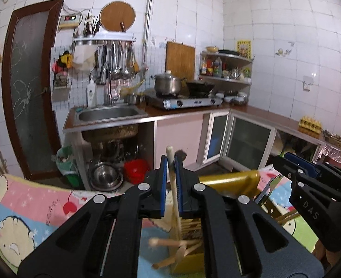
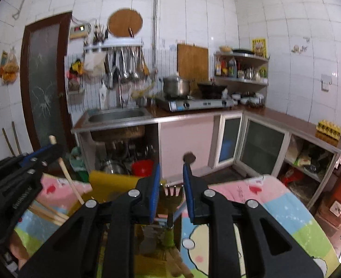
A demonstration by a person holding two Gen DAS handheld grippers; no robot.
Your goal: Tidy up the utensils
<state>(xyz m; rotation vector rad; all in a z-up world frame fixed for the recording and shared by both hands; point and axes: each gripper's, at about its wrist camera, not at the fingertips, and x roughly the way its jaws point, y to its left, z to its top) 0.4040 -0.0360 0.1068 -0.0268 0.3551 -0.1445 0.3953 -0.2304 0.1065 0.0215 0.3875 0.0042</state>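
My left gripper [image 1: 171,162] clamps a wooden chopstick [image 1: 173,180] upright, ready to drop into the yellow holder [image 1: 189,260] below. My right gripper [image 2: 171,176] is parted around the fork [image 2: 172,197], not gripping.

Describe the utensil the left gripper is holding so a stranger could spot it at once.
Start at the cartoon-print cloth in the foreground, then the yellow utensil holder standing on it. Above the holder, the left gripper is shut on a pale wooden chopstick, held nearly upright. Unlike the metal fork nearby, it is a plain, straight wooden stick.
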